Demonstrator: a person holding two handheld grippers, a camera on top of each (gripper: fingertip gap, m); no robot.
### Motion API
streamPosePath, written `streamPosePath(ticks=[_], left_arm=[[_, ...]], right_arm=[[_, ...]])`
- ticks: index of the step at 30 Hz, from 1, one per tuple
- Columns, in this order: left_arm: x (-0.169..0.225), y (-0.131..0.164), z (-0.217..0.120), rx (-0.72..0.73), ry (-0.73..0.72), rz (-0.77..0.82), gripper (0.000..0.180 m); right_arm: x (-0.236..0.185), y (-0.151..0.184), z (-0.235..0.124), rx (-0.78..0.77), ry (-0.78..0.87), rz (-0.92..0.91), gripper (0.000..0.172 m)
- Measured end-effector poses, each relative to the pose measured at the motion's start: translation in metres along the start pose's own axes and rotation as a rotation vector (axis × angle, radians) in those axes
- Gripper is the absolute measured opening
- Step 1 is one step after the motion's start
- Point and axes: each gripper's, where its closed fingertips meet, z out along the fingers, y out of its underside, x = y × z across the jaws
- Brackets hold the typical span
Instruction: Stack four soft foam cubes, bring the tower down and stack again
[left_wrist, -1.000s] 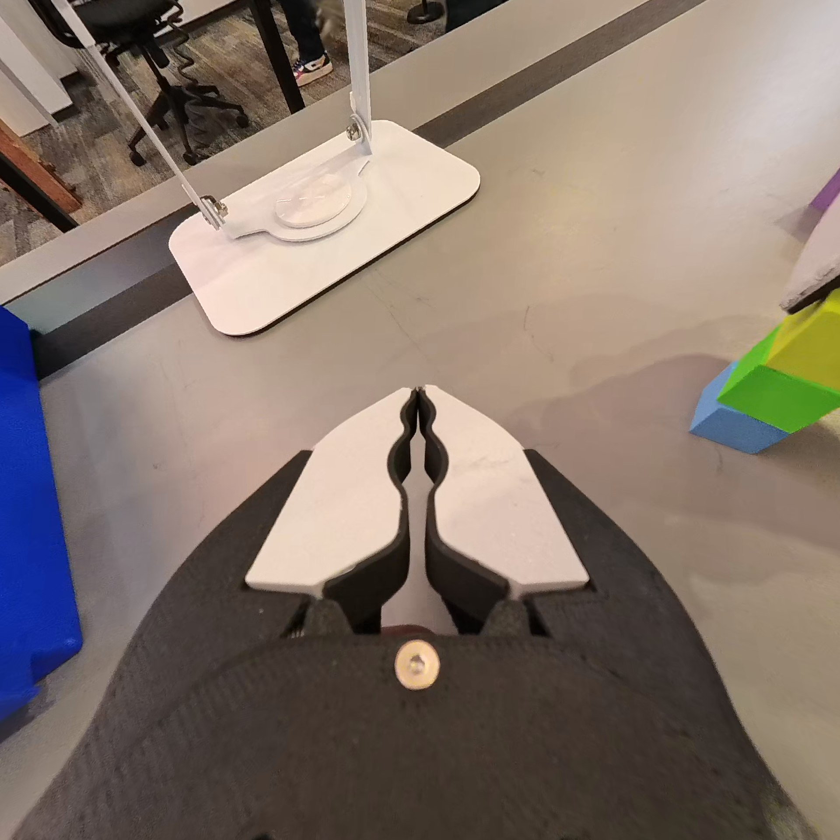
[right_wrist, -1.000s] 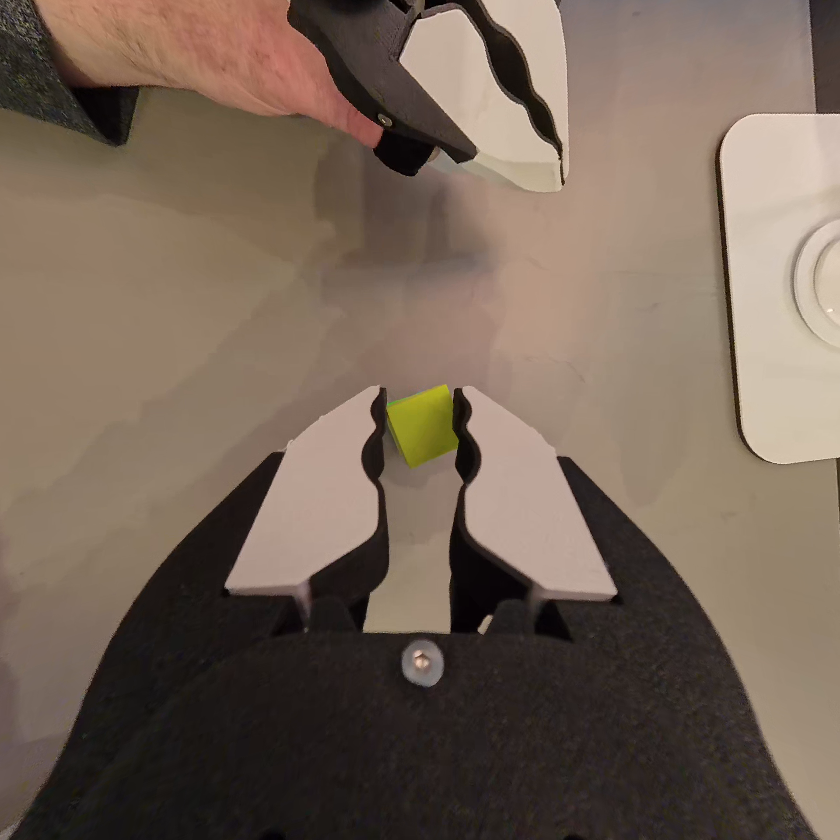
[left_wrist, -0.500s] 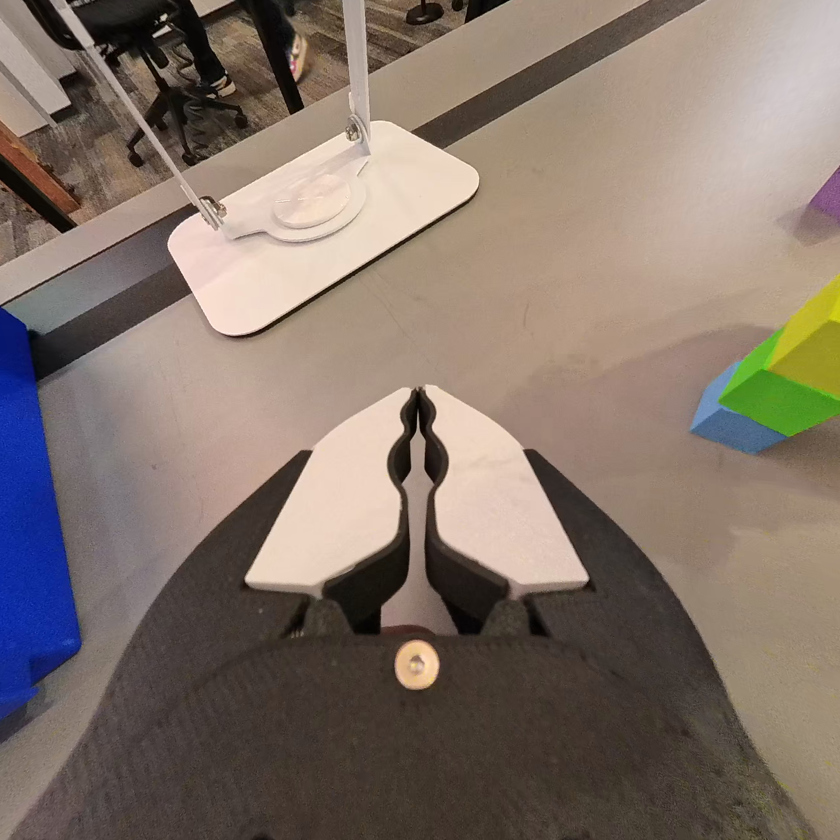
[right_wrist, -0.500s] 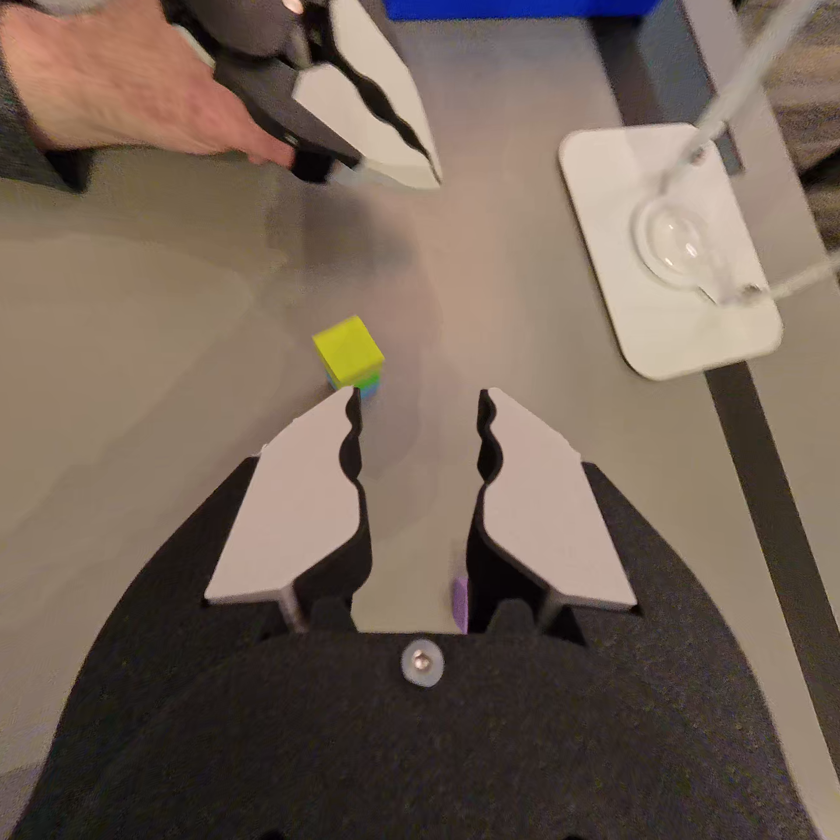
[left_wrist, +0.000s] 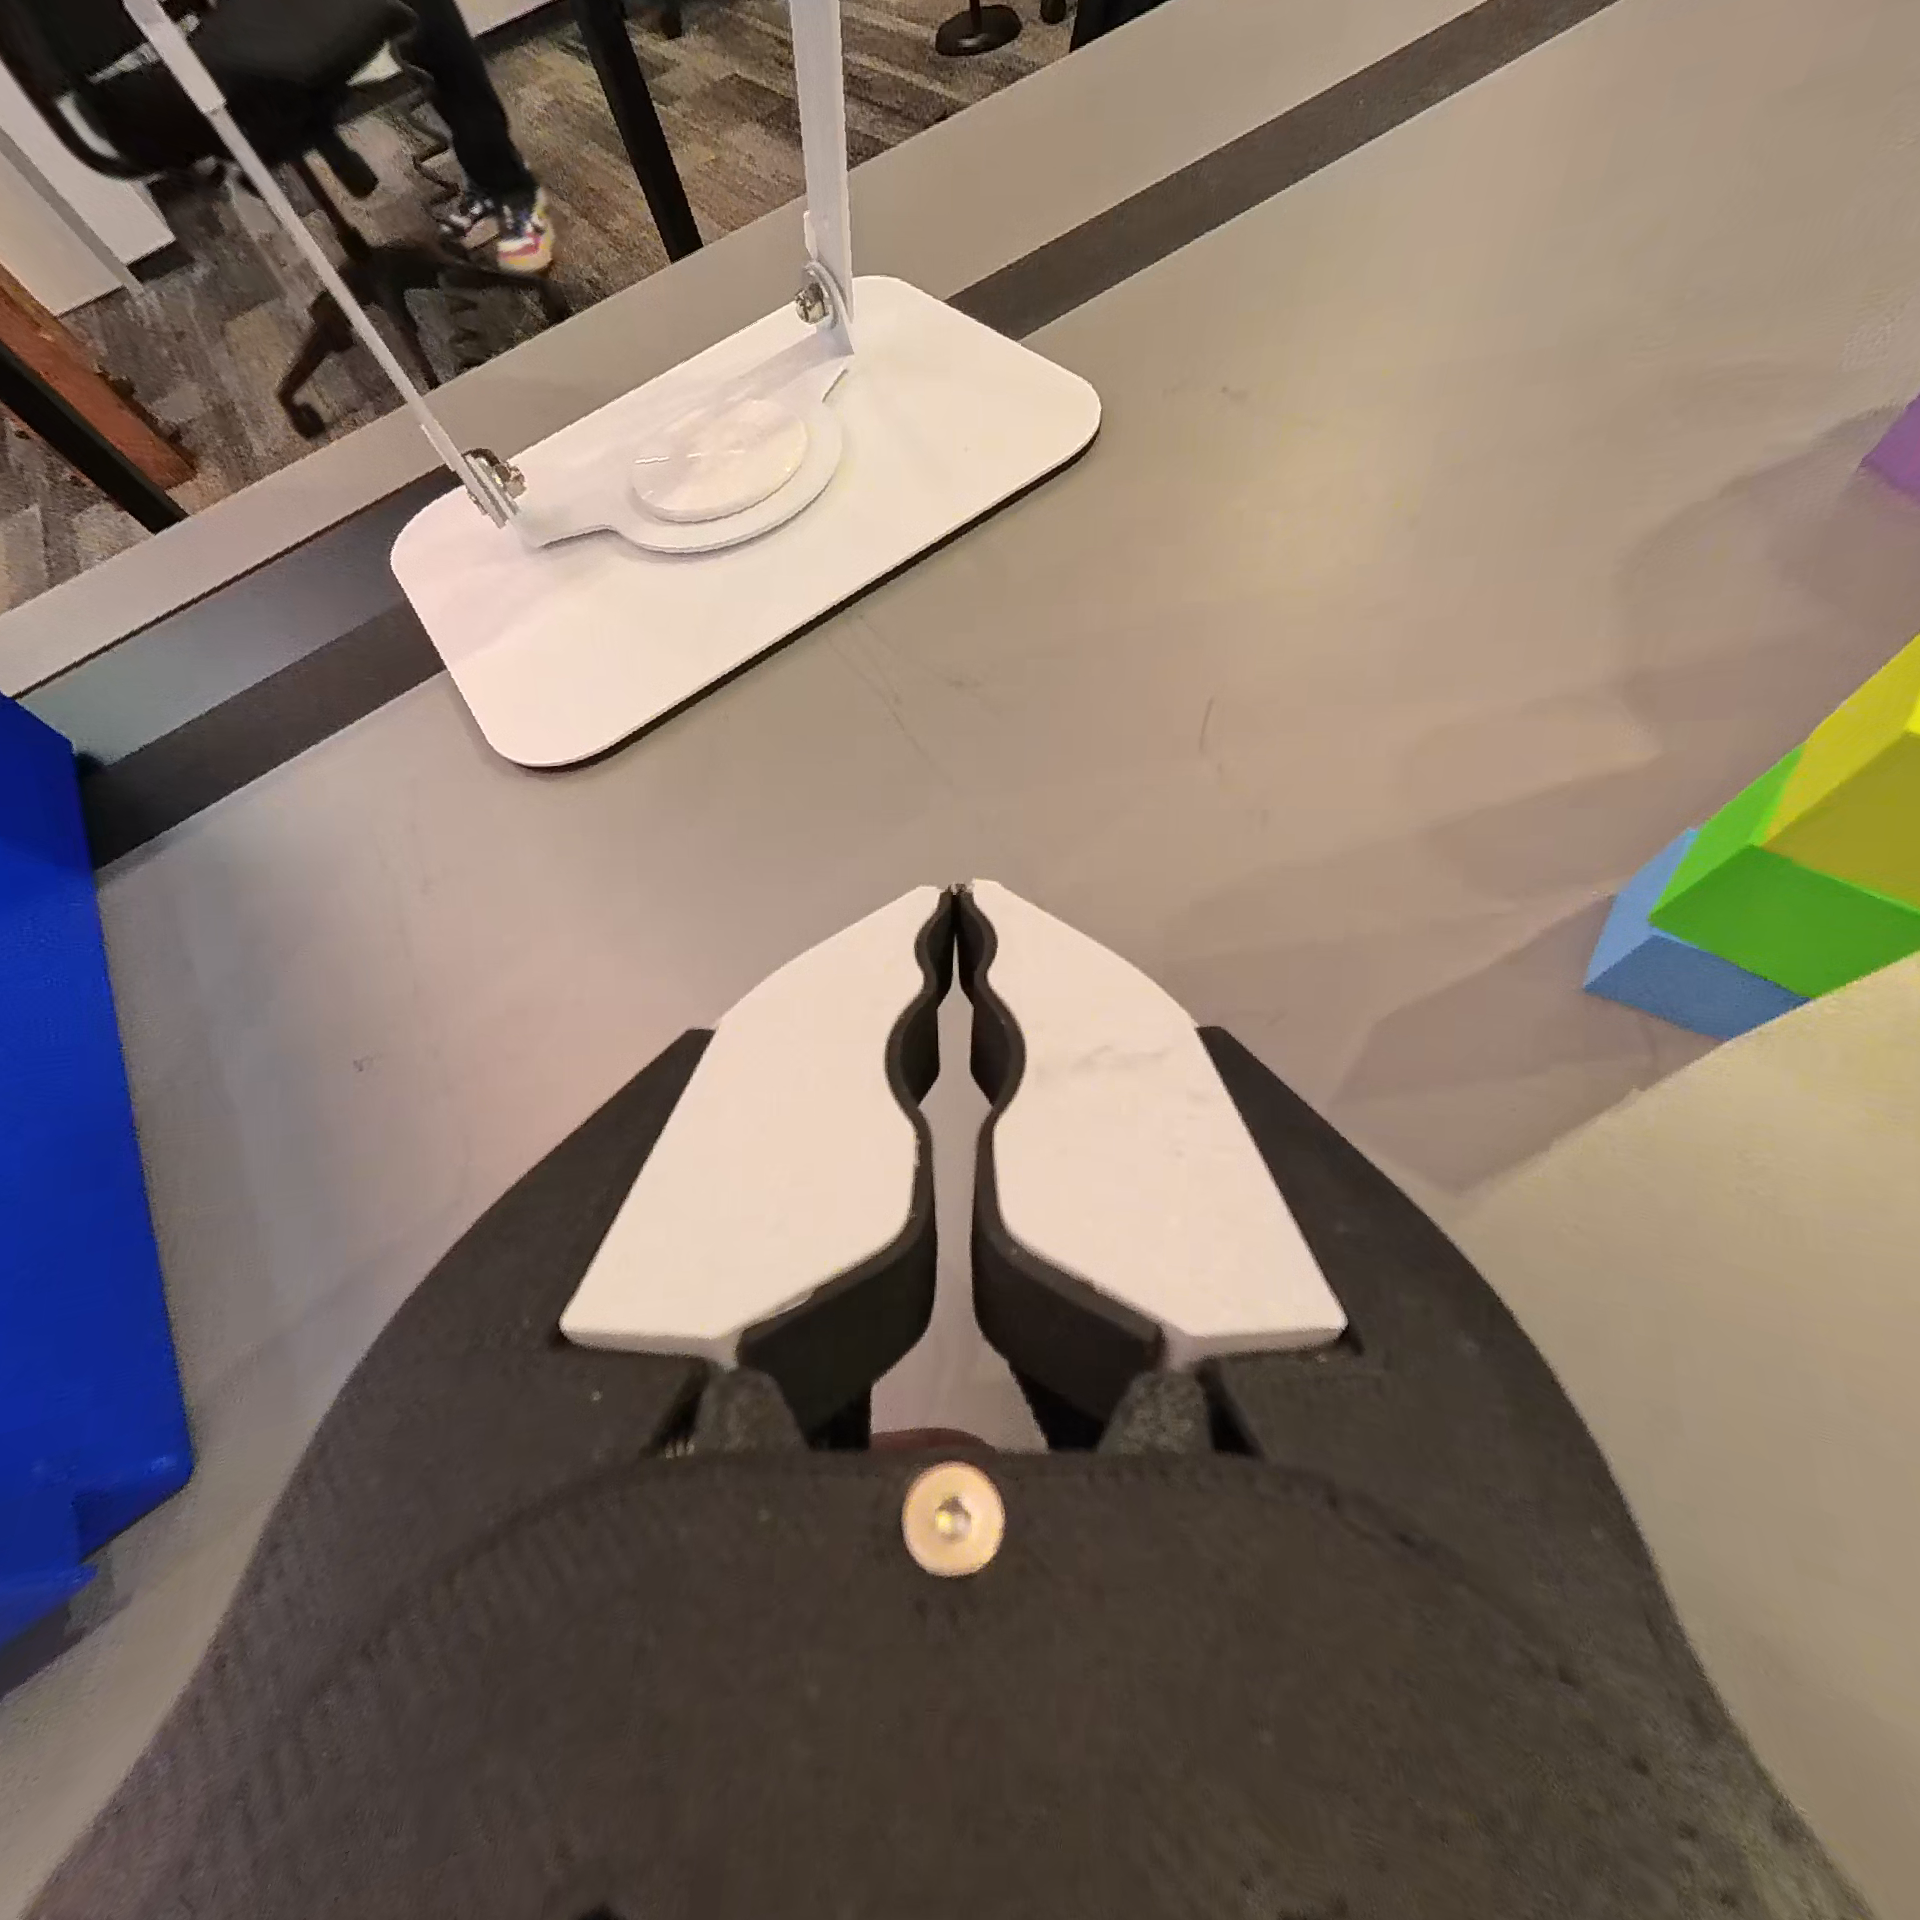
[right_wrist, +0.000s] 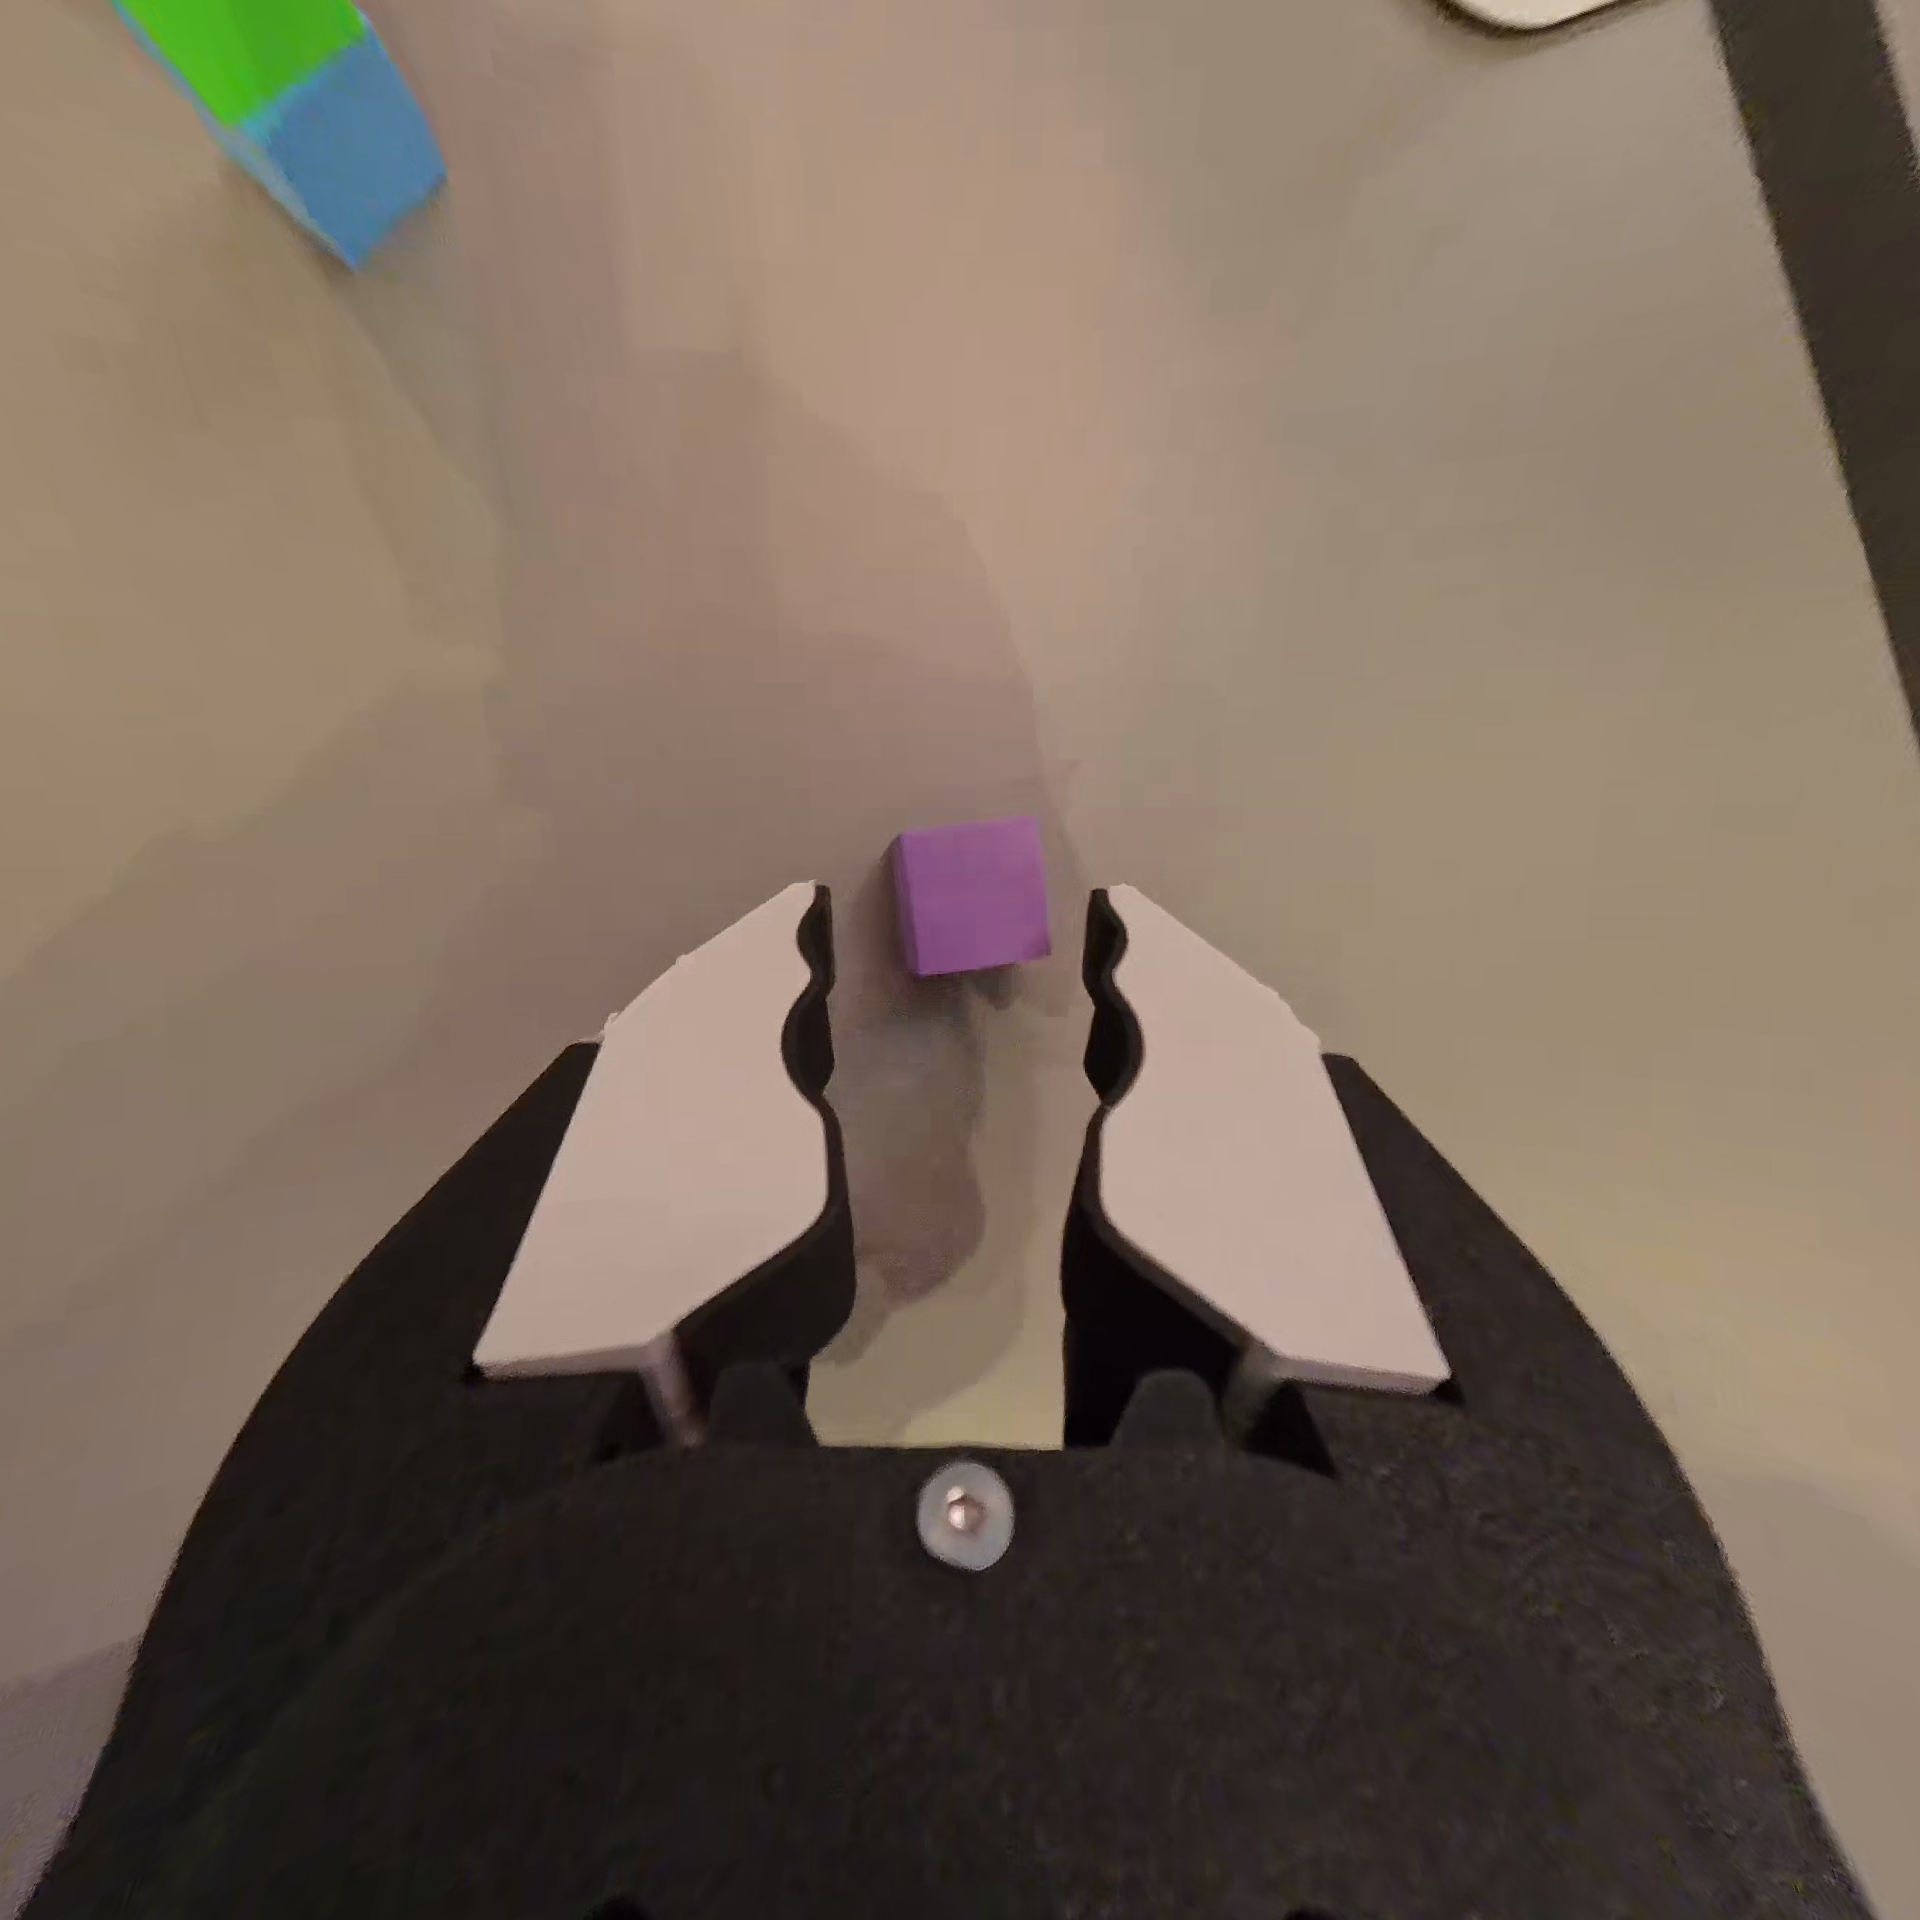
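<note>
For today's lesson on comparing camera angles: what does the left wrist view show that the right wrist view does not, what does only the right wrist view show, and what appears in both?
Only the left wrist view shows the shut left gripper, the yellow cube topping the stack, a blue bin and an office chair.

Only the right wrist view shows the open right gripper, with its fingers clear of the purple cube.

Both show the purple cube, the green cube on the blue cube, the white lamp base and the grey table.

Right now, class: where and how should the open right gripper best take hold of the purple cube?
Likely by its left and right side faces, coming down from above: the purple cube lies flat, alone, nearly square between the right gripper fingers.
</note>
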Motion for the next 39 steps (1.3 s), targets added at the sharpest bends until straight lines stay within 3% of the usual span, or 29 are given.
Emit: streamPosePath(ticks=[6,12,17,22,28,33,39], left_arm=[[0.001,0.000,0.000,-0.004,0.001,0.006,0.000],[0.001,0.000,0.000,-0.003,0.000,0.007,0.000],[0.001,0.000,0.000,-0.002,-0.002,0.005,0.000],[0.001,0.000,0.000,-0.002,-0.002,0.006,0.000],[0.001,0.000,0.000,-0.002,0.001,0.007,0.000],[0.001,0.000,0.000,-0.001,0.003,0.008,0.000],[0.001,0.000,0.000,0.000,0.004,0.007,0.000]], right_arm=[[0.002,0.006,0.011,-0.039,0.033,-0.017,0.029],[0.001,-0.004,0.009,0.001,0.051,-0.020,0.028],[-0.009,-0.039,-0.012,0.103,0.027,-0.052,0.028],[-0.036,-0.097,-0.036,0.228,-0.043,-0.165,0.028],[-0.064,-0.151,-0.049,0.280,-0.120,-0.296,0.028],[-0.079,-0.167,-0.042,0.237,-0.165,-0.368,0.028],[-0.093,-0.161,-0.023,0.155,-0.241,-0.423,0.028]])
